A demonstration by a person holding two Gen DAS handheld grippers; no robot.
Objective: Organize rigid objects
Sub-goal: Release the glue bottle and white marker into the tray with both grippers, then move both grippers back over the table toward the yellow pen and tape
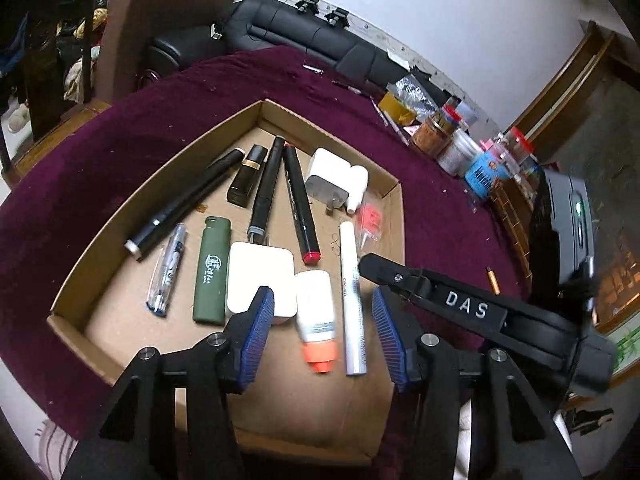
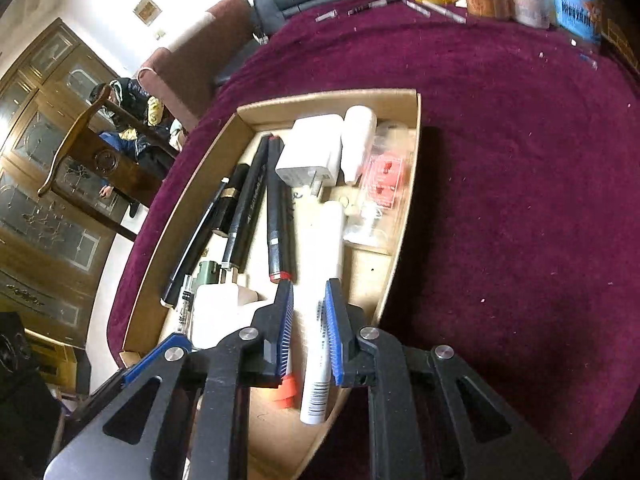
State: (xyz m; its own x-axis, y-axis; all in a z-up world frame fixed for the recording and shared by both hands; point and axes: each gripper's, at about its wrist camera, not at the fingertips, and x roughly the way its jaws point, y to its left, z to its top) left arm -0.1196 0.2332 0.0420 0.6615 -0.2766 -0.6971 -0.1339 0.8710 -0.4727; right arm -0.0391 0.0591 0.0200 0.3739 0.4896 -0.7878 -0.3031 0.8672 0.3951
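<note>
Left wrist view: your left gripper (image 1: 323,334) hangs wide open, holding nothing, over cardboard tray (image 1: 394,216). Tray holds green lighter (image 1: 211,270), white box (image 1: 262,280), orange-capped bottle (image 1: 316,322), white marker (image 1: 352,300), black pens, charger (image 1: 330,178). Tray sits on maroon cloth (image 1: 120,128).

Right wrist view: your right gripper (image 2: 308,328) jaws narrowly parted, straddling white marker (image 2: 320,320); grip contact unclear. Wooden chair (image 2: 92,148) beyond table.
</note>
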